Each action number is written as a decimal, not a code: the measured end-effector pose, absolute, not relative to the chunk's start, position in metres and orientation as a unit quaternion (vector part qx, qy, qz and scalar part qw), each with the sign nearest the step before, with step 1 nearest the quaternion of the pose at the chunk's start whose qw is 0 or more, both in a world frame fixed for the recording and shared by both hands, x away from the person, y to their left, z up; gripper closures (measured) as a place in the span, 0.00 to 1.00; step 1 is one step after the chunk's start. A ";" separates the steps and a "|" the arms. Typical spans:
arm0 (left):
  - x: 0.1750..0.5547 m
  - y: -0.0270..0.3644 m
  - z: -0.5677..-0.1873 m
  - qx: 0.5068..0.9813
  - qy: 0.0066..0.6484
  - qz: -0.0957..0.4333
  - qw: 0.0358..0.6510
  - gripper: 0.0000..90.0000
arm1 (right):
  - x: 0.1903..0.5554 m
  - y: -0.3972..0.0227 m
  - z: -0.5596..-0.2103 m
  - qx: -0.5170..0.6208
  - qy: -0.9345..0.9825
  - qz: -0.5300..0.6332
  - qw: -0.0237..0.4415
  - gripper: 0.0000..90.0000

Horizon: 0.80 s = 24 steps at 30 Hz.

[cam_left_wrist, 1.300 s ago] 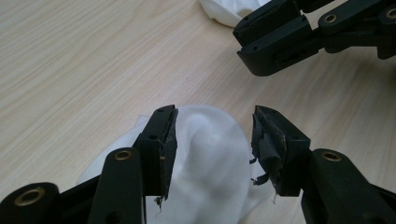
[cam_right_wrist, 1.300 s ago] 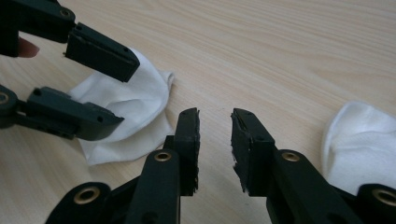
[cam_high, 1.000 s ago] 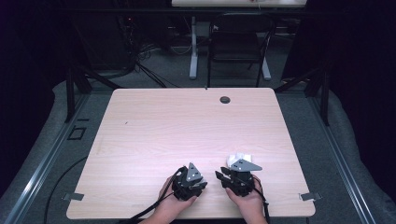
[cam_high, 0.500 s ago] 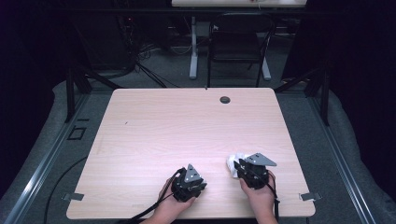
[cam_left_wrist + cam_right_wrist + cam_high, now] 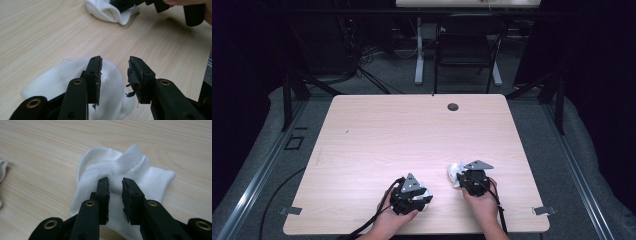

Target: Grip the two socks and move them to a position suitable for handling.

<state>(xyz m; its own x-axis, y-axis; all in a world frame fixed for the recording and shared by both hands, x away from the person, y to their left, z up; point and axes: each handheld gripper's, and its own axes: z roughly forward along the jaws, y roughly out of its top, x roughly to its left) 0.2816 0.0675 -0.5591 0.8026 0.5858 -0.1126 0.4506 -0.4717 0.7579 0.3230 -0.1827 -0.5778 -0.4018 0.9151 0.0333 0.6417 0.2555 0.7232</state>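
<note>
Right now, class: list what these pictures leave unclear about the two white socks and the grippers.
- High view: left sock mostly covered by left gripper.
- Left gripper view: right gripper cut off by the top edge.
- Right gripper view: whether the pads press the right sock is unclear.

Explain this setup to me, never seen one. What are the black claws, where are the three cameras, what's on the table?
No robot here: a person holds a two-jaw gripper in each hand. The high view looks down on the table; the left gripper and right gripper come in from the bottom. The other two cameras ride on the grippers, looking along their black jaws.

Two white socks lie on the wood. In the left gripper view, the jaws stand apart above the left sock and have just been opening; nothing is pinched. In the right gripper view, the jaws have been closing over the right sock, a narrow gap between them; whether they pinch fabric I cannot tell.
</note>
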 end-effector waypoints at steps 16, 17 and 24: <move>0.280 0.092 -0.566 0.855 0.316 0.094 0.401 0.68 | 0.365 -0.090 -0.580 0.460 0.793 0.366 0.160 0.83; 0.280 0.092 -0.566 0.854 0.318 0.093 0.402 0.68 | 0.366 -0.087 -0.579 0.456 0.796 0.365 0.158 0.83; 0.278 0.087 -0.566 0.856 0.313 0.090 0.402 0.68 | 0.370 -0.077 -0.576 0.455 0.790 0.385 0.139 0.77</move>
<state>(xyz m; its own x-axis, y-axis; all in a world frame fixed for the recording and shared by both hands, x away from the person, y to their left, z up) 0.2779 0.0872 -0.5658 0.7875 0.6088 -0.0966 0.4634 -0.4814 0.7440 0.3696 -0.0768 -0.5763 -0.5466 0.8271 0.1309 0.6127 0.2884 0.7358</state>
